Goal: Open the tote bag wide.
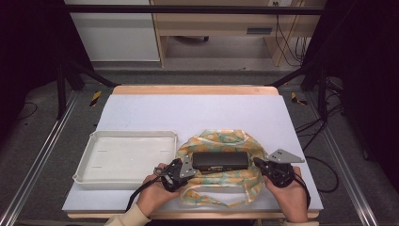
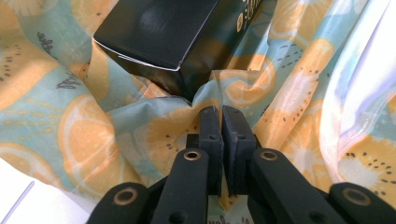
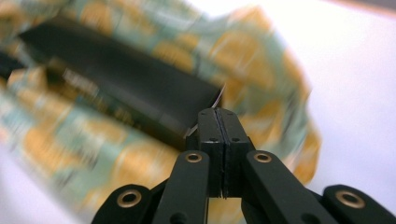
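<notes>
Box axis: the black box (image 1: 221,160) lies flat with its long axis across the table, left to right in the high view, one short end toward each gripper.
Box place: it sits in the middle of the fruit-print cloth (image 1: 240,181), near the front edge of the table, between the two hands.
Left gripper: the left gripper (image 1: 187,167) is at the box's left end; in the left gripper view its jaws stand almost together, a thin slit between the pads, with a fold of the cloth (image 2: 140,116) bunched at their tips just under the near corner of the box (image 2: 159,32). Whether cloth is actually pinched between the pads I cannot tell.
Right gripper: the right gripper (image 1: 258,162) is at the box's right end; in the right gripper view (image 3: 218,114) the jaws are pressed fully together with nothing visible between them, their tips just at the corner of the box (image 3: 121,79).
Box look: long, slim, matt black carton with sharp edges and small pale print along one side; the print is too small to read.
Cloth look: thin, crumpled fabric in pale teal with orange slices and small dark seed marks, rumpled in a ring around the box, a loose loop trailing toward the front edge.
Tray: a white shallow tray (image 1: 94,141) lies just left of the cloth, beside the left hand (image 1: 153,194).
Table: white sheet over a wooden table (image 1: 188,90).
</notes>
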Motion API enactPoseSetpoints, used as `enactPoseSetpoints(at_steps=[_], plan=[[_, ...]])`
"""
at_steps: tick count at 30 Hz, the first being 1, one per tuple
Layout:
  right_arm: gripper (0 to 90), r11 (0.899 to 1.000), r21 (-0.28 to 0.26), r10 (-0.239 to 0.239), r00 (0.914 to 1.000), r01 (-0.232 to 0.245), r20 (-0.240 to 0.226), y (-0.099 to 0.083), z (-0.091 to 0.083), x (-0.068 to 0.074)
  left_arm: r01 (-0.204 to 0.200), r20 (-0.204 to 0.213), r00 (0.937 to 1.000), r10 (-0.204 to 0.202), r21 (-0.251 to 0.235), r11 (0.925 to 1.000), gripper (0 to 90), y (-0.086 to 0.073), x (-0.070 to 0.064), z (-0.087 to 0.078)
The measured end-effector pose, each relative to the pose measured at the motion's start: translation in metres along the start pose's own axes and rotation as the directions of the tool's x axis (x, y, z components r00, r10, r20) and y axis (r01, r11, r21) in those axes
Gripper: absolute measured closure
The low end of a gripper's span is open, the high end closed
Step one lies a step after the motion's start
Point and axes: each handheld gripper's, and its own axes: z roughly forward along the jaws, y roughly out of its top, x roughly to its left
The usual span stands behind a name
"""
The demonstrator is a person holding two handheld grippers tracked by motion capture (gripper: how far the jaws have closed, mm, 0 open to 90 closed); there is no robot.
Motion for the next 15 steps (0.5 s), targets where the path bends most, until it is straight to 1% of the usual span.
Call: enactPoseSetpoints(at_steps=[2, 4, 5, 6, 7, 8, 10, 13, 15], plan=[[90.0, 0.999, 0.029, -0.015, 0.9998, 0.015, -0.011, -0.008, -0.002, 0.003, 0.002, 0.003, 1.0, -0.002, -0.003, 1.0, 87.4, 0.0, 0.0, 0.0], [90.0, 0.998, 0.064, -0.003, 0.9998, 0.004, -0.022, -0.016, -0.001, 0.005, 0.0, 0.004, 1.0, 0.0, -0.001, 1.0, 87.5, 0.0, 0.0, 0.0], [90.0, 0.996, 0.085, -0.007, 0.9997, 0.009, -0.025, -0.018, 0.001, 0.005, -0.001, 0.003, 1.0, 0.001, 0.002, 1.0, 87.4, 0.0, 0.0, 0.0], [90.0, 0.994, 0.105, -0.012, 0.9994, 0.016, -0.031, -0.021, 0.005, 0.005, -0.003, 0.003, 1.0, 0.003, 0.004, 1.0, 87.5, 0.0, -0.001, 0.001], [90.0, 0.992, 0.127, -0.007, 0.9993, 0.011, -0.035, -0.023, 0.007, 0.005, -0.006, 0.003, 1.0, 0.006, 0.007, 1.0, 87.5, 0.0, -0.001, 0.001], [90.0, 0.99, 0.14, -0.01, 0.9991, 0.016, -0.041, -0.024, 0.009, 0.005, -0.006, 0.005, 1.0, 0.006, 0.009, 0.9999, 87.6, 0.0, -0.001, 0.001], [90.0, 0.984, 0.179, -0.009, 0.9981, 0.02, -0.062, -0.027, 0.014, 0.003, -0.004, 0.004, 1.0, 0.004, 0.013, 0.9999, 88.1, -0.001, -0.001, 0.002], [90.0, 0.975, 0.22, -0.022, 0.9969, 0.038, -0.075, -0.031, 0.018, 0.003, -0.011, 0.004, 0.9999, 0.011, 0.022, 0.9997, 88.7, -0.001, -0.002, 0.002], [90.0, 0.974, 0.223, -0.033, 0.9962, 0.051, -0.081, -0.032, 0.018, 0.004, -0.011, 0.004, 0.9999, 0.011, 0.025, 0.9996, 89.2, 0.0, -0.003, 0.002]])
